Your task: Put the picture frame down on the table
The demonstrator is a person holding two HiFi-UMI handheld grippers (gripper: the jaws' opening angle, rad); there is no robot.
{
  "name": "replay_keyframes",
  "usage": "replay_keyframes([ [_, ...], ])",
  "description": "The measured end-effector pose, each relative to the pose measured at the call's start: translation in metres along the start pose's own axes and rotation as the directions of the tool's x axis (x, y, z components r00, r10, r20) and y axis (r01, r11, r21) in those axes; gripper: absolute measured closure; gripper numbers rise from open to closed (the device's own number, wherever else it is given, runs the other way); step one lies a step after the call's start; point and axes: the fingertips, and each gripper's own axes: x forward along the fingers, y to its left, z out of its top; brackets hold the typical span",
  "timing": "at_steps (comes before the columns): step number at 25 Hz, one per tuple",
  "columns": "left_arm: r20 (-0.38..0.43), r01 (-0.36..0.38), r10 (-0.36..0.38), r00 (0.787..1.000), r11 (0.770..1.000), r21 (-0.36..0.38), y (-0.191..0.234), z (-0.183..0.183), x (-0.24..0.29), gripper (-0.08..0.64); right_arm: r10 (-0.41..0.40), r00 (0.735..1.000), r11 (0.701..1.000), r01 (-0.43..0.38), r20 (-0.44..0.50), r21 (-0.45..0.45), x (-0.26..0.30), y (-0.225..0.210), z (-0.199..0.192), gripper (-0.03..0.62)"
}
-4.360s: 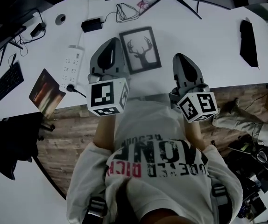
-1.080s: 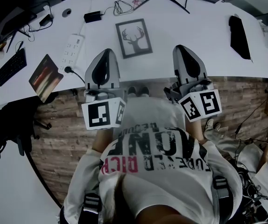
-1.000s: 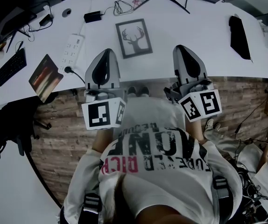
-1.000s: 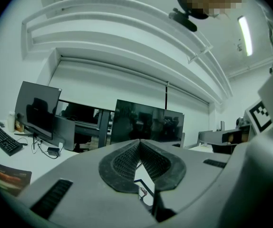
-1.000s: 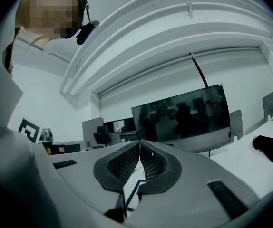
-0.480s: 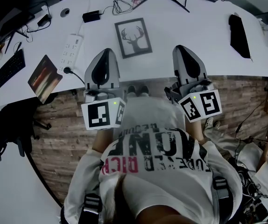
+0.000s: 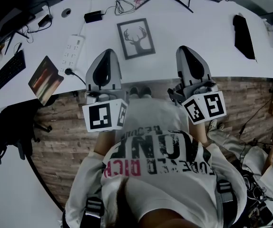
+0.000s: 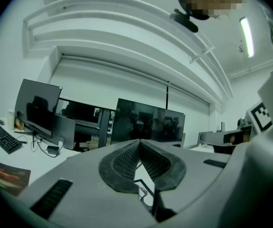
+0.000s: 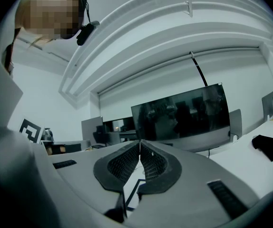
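The picture frame (image 7: 136,38), dark-rimmed with a deer-head print, lies flat on the white table (image 7: 174,23), and nothing touches it. My left gripper (image 7: 106,52) hovers over the table's front edge, to the left of the frame and nearer to me, shut and empty. My right gripper (image 7: 183,49) is level with it on the frame's right, also shut and empty. In the left gripper view the left gripper (image 8: 139,140) has its pads together. The right gripper (image 9: 140,141) shows the same in its own view, with a corner of the frame (image 9: 131,194) below the jaws.
A power strip (image 7: 73,51), a booklet (image 7: 45,79) and a keyboard (image 7: 10,69) lie on the left of the table. A black adapter (image 7: 93,17) and coiled cable (image 7: 126,6) are at the back, a dark object (image 7: 245,31) at the right. Wooden floor (image 7: 65,127) is below the table's edge.
Since the earliest frame both grippers have drawn back from beside the frame toward the table's front edge. Over the last second nothing has visibly moved.
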Motion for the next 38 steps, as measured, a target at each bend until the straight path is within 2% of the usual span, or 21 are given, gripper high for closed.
replay_keyframes([
  [38, -0.024, 0.015, -0.016, 1.000, 1.000, -0.010, -0.0003, -0.0066, -0.0059, 0.557, -0.003, 1.000, 1.000, 0.003, -0.008, -0.001, -0.0047, 0.0064, -0.0029, 0.586],
])
